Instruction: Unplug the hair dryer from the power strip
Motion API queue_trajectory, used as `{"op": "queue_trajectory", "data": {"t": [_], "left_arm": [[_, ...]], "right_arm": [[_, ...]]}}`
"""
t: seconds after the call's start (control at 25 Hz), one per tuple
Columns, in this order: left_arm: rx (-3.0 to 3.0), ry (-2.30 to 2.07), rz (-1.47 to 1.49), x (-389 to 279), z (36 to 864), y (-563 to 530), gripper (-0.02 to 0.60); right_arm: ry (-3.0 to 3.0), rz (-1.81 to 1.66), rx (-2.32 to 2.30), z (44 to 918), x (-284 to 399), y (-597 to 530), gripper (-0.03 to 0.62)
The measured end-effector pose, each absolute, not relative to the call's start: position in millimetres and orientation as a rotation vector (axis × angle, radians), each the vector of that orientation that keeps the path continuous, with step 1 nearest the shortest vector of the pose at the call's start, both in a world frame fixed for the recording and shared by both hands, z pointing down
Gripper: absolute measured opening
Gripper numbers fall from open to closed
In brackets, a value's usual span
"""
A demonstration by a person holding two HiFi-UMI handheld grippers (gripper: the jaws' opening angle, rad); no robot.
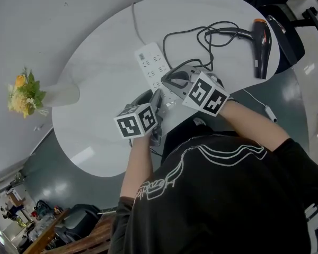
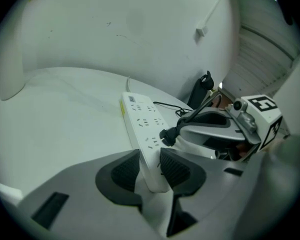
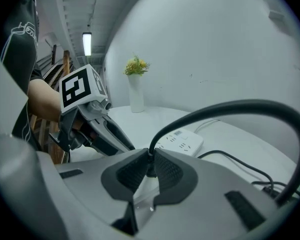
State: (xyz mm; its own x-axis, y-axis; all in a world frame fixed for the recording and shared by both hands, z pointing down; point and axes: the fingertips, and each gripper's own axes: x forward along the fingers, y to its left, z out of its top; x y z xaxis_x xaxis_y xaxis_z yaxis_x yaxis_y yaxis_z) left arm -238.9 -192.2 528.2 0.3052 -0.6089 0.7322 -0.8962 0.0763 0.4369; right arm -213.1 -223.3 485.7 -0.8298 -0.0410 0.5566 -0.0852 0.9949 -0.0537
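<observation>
My left gripper (image 2: 150,170) clamps the power strip (image 2: 141,116) by its near end. The right gripper (image 3: 150,172) pinches the plug (image 2: 168,135), seemingly still seated. Hair dryer (image 1: 262,44) lies on the table (image 1: 95,89). Pull pending.

Head view hides plug (image 2: 168,135) and part of the power strip (image 1: 151,65).

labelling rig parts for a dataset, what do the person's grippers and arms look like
Both the left gripper and right gripper have light grey moulded bodies and two dark, ribbed pads. Each carries a white cube printed with black square markers. The person wears a black short-sleeved T-shirt with white line print; forearms are bare.
</observation>
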Motion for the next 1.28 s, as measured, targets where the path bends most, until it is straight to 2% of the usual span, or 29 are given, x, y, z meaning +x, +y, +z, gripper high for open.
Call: {"op": "queue_trajectory", "data": {"t": [1.28], "left_arm": [[1.638,-1.413,0.443,-236.5,528.6,-192.6,0.129]], "right_arm": [[-2.555,0.115,0.105,485.6,-208.4,-225.3,0.025]]}}
